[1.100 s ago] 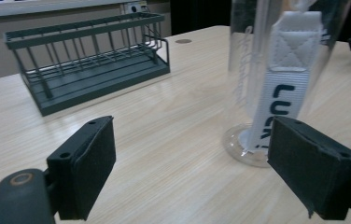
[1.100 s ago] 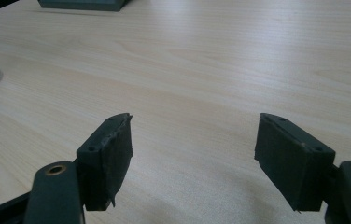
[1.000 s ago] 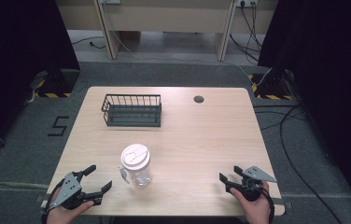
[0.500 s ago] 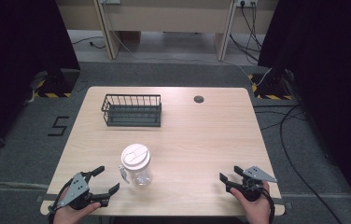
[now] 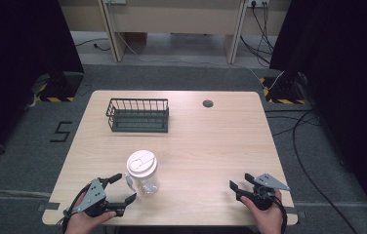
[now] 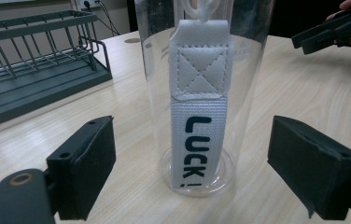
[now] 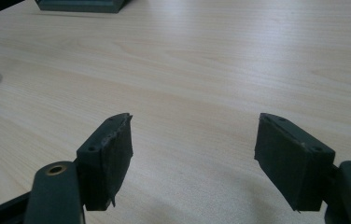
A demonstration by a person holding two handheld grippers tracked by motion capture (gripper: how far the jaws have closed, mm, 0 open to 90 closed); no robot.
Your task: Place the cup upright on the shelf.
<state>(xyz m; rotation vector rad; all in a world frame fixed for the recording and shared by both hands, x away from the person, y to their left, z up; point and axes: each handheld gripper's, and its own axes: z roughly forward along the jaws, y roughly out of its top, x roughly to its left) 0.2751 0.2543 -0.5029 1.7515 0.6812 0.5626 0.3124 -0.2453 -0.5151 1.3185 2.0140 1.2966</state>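
Bottle (image 5: 142, 171), clear with a white lid, upright near the table's (image 5: 211, 141) front edge, now just ahead of the left gripper (image 5: 120, 188): jaws wide, closer than a second ago, framing it without touching. Likely lined up for a grasp. Right gripper (image 5: 237, 187) resting low, jaws wide, empty.

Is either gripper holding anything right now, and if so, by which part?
Nothing is held. The left gripper is open, its jaws on either side of the clear bottle without touching it. The right gripper is open over the bare table.
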